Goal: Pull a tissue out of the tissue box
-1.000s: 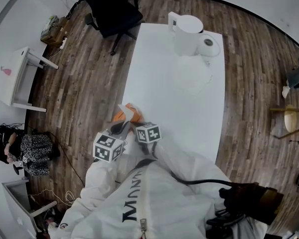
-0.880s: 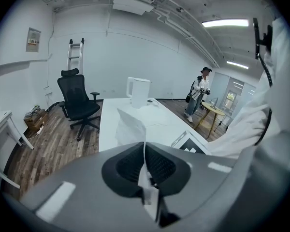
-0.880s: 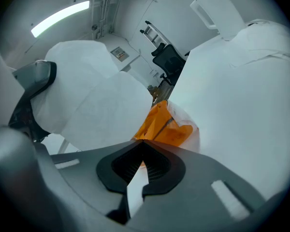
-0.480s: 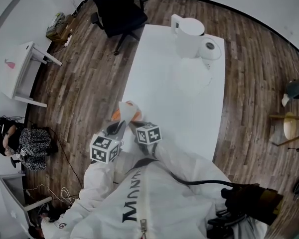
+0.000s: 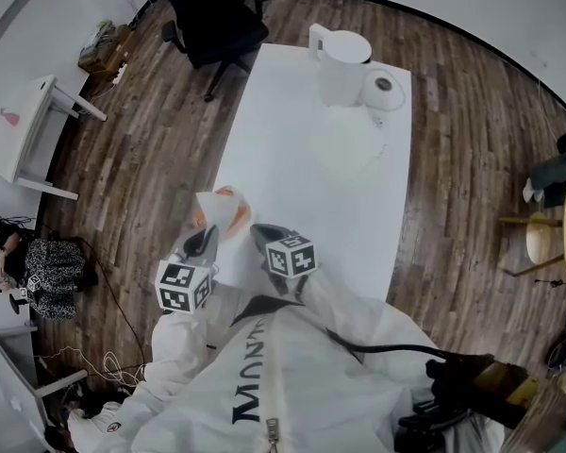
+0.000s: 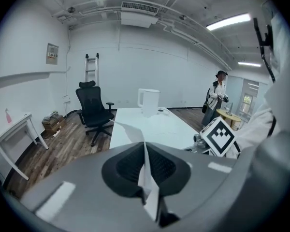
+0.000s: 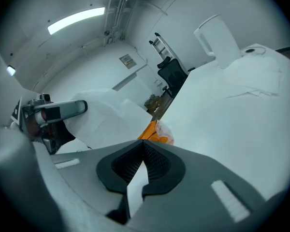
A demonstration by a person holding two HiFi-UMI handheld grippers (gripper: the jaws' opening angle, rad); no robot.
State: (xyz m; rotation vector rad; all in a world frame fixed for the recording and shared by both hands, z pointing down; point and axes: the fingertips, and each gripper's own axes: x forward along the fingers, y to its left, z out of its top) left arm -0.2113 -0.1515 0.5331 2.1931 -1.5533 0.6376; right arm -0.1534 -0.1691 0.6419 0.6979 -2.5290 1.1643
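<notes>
Table (image 5: 302, 177): tissue (image 5: 217, 213) stretched from tissue box (image 7: 157, 133) to left hand-held gripper (image 5: 210, 240).

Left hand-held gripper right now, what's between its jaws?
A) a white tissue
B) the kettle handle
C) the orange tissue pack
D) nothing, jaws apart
A: in the left gripper view, the left hand-held gripper has its jaws closed on a creased white tissue that runs up between the pads and out past them.
</notes>
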